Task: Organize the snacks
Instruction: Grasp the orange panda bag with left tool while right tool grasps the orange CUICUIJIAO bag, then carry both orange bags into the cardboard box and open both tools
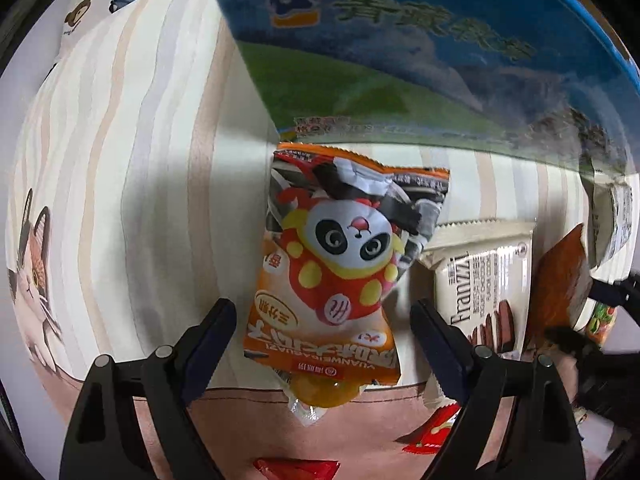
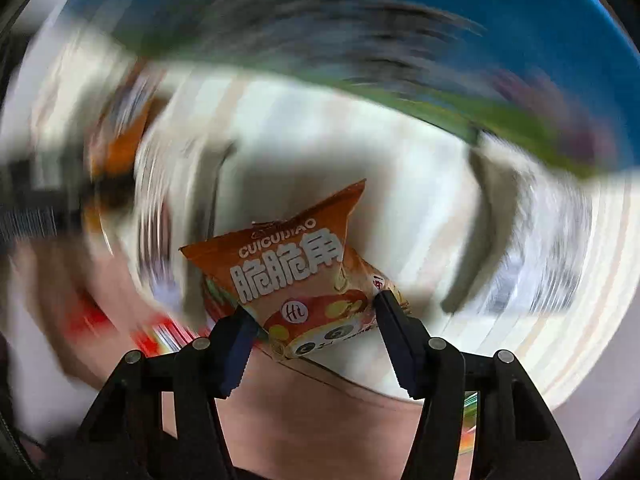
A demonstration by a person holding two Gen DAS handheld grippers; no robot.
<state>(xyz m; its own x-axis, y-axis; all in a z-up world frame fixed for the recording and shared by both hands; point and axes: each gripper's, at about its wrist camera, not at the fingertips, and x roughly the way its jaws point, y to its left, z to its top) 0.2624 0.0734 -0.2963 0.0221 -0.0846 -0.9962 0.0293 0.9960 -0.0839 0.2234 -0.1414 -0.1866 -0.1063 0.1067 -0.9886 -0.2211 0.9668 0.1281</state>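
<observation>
Left gripper (image 1: pixel 324 320): jaws spread wide, nothing clamped; the fingers straddle the lower half of the panda sunflower-seed packet without touching it.
Panda sunflower-seed packet (image 1: pixel 340 264): orange, with a red-suited panda; lies flat on the striped cloth just below the blue box, its top edge almost against the box wall.
Blue box (image 1: pixel 420 48): large blue-and-green printed carton with Chinese lettering; fills the upper part of both views.
Franzzi wafer packet (image 1: pixel 488 276): white, just right of the panda packet, their edges meeting or nearly so.
Brown packet (image 1: pixel 560 280): right of the Franzzi packet, tilted; held up off the cloth.
Red wrappers (image 1: pixel 432 432): near the panda packet's lower end, on the pinkish band of the cloth.
Striped cloth (image 1: pixel 132 152): cream and beige stripes, a cat printed at its left margin.
Right gripper (image 2: pixel 316 320): jaws partly closed, pinching the lower corners of the Cuicuijiao packet.
Cuicuijiao packet (image 2: pixel 292 268): orange crisp-snack pouch, lifted clear of the cloth below the blue box; surroundings too motion-blurred to read.
</observation>
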